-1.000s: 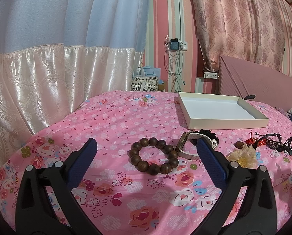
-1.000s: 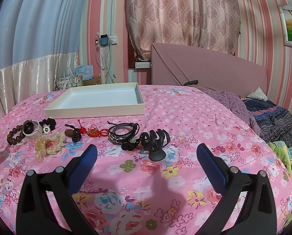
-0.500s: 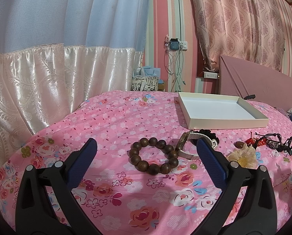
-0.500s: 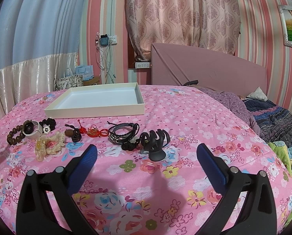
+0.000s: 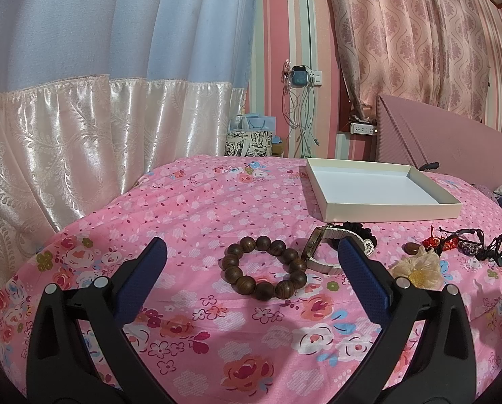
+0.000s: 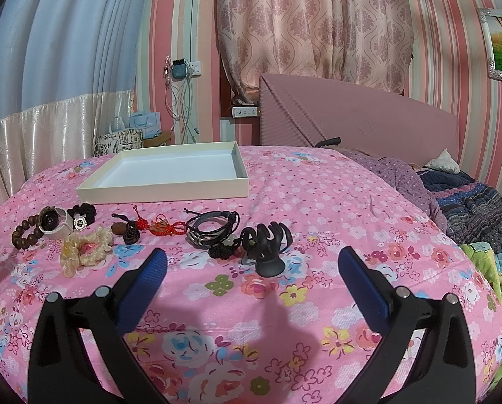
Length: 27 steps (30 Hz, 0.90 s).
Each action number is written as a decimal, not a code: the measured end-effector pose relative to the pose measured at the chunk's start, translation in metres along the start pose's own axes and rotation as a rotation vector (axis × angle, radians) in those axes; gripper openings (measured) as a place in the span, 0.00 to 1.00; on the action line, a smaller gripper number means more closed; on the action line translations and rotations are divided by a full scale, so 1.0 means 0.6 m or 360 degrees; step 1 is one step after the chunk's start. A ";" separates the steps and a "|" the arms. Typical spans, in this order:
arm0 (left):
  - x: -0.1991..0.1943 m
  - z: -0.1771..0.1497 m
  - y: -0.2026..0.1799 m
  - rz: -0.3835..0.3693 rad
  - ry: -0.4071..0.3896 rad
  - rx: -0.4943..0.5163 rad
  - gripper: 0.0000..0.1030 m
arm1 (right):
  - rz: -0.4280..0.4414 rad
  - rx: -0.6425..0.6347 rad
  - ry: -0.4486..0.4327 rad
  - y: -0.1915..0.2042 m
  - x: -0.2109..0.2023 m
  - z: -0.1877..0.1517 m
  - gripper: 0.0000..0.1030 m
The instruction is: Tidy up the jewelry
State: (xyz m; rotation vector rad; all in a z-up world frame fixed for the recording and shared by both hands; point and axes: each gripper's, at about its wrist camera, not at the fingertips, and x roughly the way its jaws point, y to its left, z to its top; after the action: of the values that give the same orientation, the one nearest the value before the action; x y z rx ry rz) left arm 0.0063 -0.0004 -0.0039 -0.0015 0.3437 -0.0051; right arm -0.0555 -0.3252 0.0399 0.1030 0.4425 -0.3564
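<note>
2 grippers hovering over a pink floral bedspread (image 5: 190, 208), both with fingers spread wide, gripping nothing. Landmark = white tray (image 6: 170, 189), sitting open on the bed beyond all the jewelry.

Left gripper (image 5: 251, 269): wooden bead bracelet (image 5: 263, 271) lying between its blue pads, nearer than the tray, not touching either pad. Watch (image 5: 321, 249) leaning just beside the beads on the tray side; black scrunchie (image 5: 357, 227) lying behind the watch, just short of the tray's near wall.

Right gripper (image 6: 251, 269): black claw clip (image 6: 268, 245) standing closest, nearer than the tray and off its right corner. Black braided bracelets (image 6: 214, 227) lying just left of the clip, closer to the tray. Red knotted cord (image 6: 165, 227) lying in front of the tray's near wall, dark pendant (image 6: 130, 232) beside it. Cream scrunchie (image 6: 84, 247) lying nearer than the tray's left corner. Watch, black scrunchie and beads clustering left of that corner.

Tray interior showing nothing inside. Headboard (image 6: 358, 121) and curtains (image 6: 311, 23) standing beyond the tray.
</note>
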 end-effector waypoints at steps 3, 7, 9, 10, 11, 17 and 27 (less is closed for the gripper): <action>0.000 0.000 0.000 -0.0001 -0.0001 -0.0002 0.97 | 0.0000 0.0001 0.0000 -0.001 -0.001 0.000 0.98; 0.000 0.001 0.000 0.0000 0.0001 -0.0001 0.97 | 0.0001 -0.0002 0.0001 0.000 0.000 0.000 0.98; 0.000 0.000 0.000 0.0000 0.0002 -0.0002 0.97 | 0.0002 0.0002 0.0001 -0.001 0.000 0.000 0.98; 0.000 0.000 0.001 -0.0001 0.0001 -0.0004 0.97 | 0.0002 0.0004 0.0002 -0.001 0.000 0.000 0.98; 0.000 0.000 0.001 -0.0002 0.0001 -0.0005 0.97 | 0.0001 0.0002 0.0001 0.000 0.000 0.000 0.98; 0.005 -0.004 -0.001 -0.0011 0.0020 -0.0026 0.97 | 0.0022 0.0003 0.0024 0.000 0.003 -0.002 0.98; 0.018 -0.005 -0.003 -0.0021 0.0059 -0.0046 0.97 | 0.0067 -0.0046 0.0189 -0.038 0.070 0.023 0.98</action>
State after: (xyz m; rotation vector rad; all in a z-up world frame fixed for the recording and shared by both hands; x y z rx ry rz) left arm 0.0157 -0.0021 -0.0102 -0.0327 0.3810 -0.0135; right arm -0.0228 -0.3621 0.0337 0.1054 0.5622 -0.3035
